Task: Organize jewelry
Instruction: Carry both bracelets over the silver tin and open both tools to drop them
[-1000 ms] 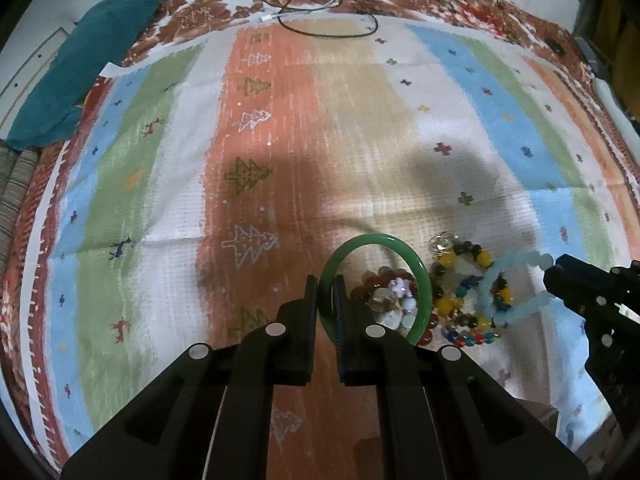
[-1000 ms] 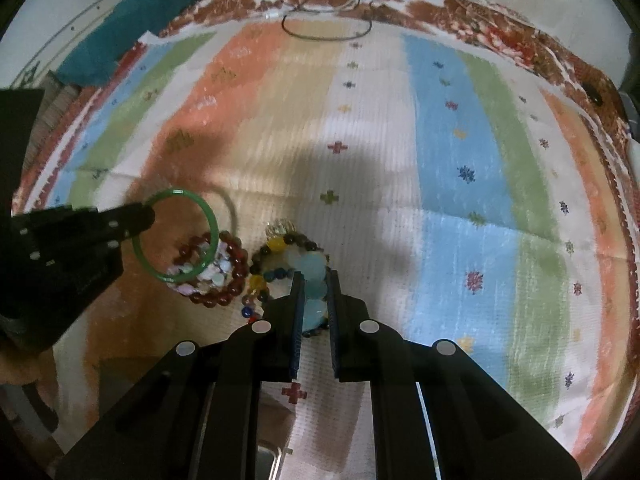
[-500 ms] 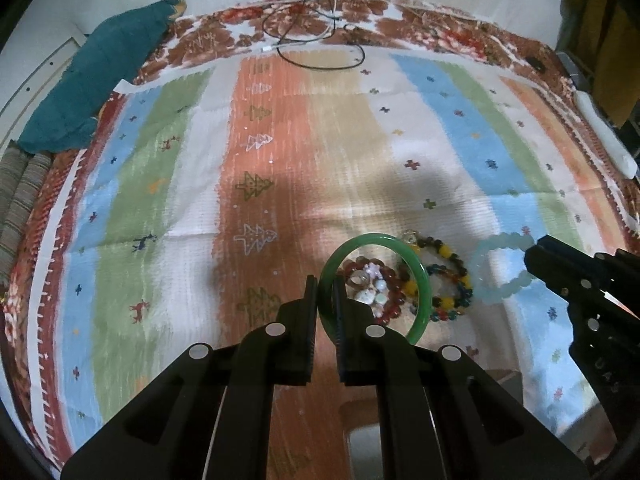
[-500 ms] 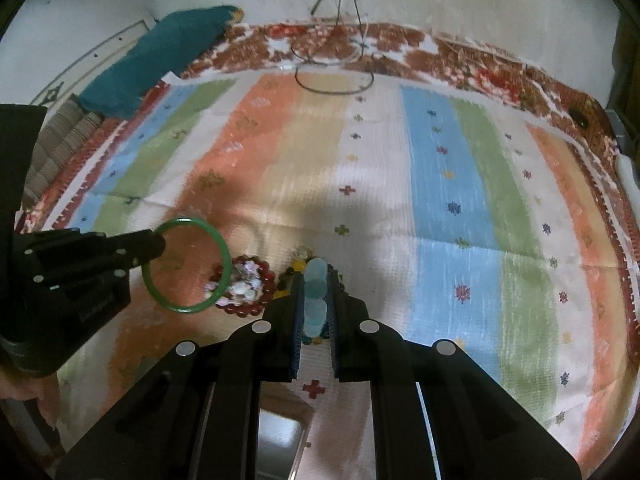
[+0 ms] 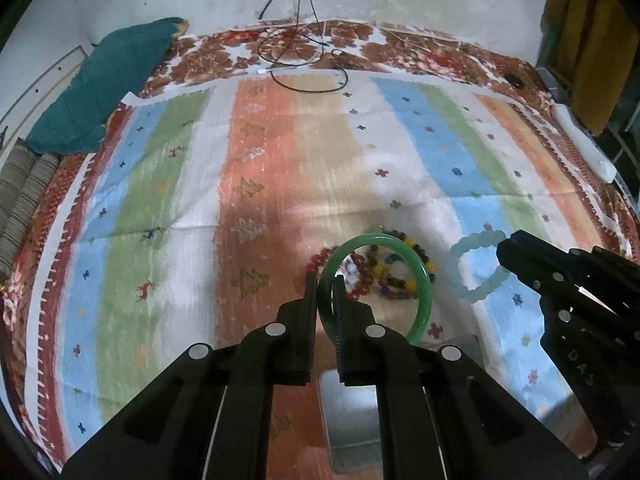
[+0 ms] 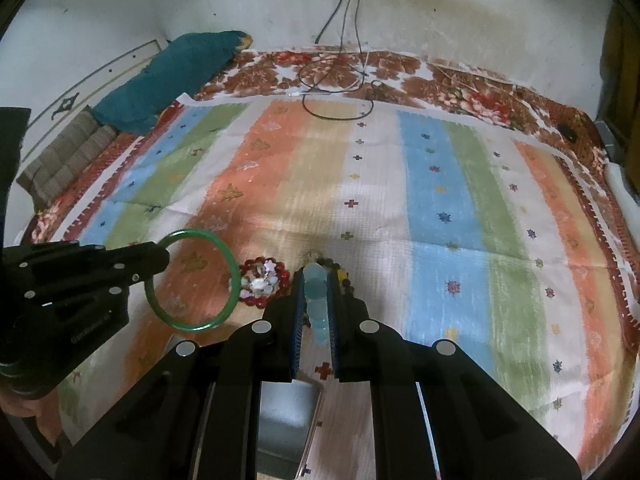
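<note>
My left gripper (image 5: 325, 286) is shut on a green bangle (image 5: 424, 276) and holds it above the striped cloth; the bangle also shows in the right wrist view (image 6: 224, 252). My right gripper (image 6: 315, 280) is shut on a pale blue bead bracelet (image 6: 314, 284), seen as a lifted loop in the left wrist view (image 5: 464, 254). A red bead bracelet (image 6: 260, 276) with pale charms inside and a multicoloured bead bracelet (image 5: 400, 252) lie on the cloth below both grippers.
A grey metal tray (image 5: 348, 420) sits at the near edge under the grippers, also in the right wrist view (image 6: 288, 412). The striped cloth (image 6: 440, 184) covers a bed. A teal pillow (image 5: 100, 88) lies far left, black cables (image 5: 304, 60) at the far edge.
Both grippers have risen and drawn back from the bead pile, lifting the green bangle and the pale blue bracelet off the cloth. The grey tray has come into view below.
</note>
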`<state>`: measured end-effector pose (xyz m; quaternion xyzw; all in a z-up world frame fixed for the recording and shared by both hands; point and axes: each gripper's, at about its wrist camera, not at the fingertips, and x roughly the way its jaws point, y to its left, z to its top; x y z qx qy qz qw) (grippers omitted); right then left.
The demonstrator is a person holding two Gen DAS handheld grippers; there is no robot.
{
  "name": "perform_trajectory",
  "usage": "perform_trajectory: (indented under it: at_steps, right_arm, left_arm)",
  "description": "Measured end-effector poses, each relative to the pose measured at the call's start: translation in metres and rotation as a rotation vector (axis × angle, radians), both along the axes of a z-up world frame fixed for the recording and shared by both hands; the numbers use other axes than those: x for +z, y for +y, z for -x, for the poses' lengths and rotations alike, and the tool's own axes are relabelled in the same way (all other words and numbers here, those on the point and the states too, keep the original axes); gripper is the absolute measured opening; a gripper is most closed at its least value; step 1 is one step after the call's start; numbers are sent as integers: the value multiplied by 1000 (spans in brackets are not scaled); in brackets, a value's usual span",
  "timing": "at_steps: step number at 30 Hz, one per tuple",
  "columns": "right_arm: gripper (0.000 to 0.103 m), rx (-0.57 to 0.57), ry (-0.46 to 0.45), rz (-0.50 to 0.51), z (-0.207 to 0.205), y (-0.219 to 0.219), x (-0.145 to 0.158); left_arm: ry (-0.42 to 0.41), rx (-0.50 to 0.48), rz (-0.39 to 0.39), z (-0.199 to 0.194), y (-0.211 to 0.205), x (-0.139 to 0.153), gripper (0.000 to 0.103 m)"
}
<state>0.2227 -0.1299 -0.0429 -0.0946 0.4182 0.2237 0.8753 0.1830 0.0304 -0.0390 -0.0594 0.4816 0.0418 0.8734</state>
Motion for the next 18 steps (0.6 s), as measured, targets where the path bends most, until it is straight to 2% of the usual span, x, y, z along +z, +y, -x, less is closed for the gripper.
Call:
perform_trajectory:
  at_steps: [18]
  right_arm:
    - [12,29,-46,-20,47,-8,13]
  left_arm:
    - [-46,-2,-14,41,-10,12,7]
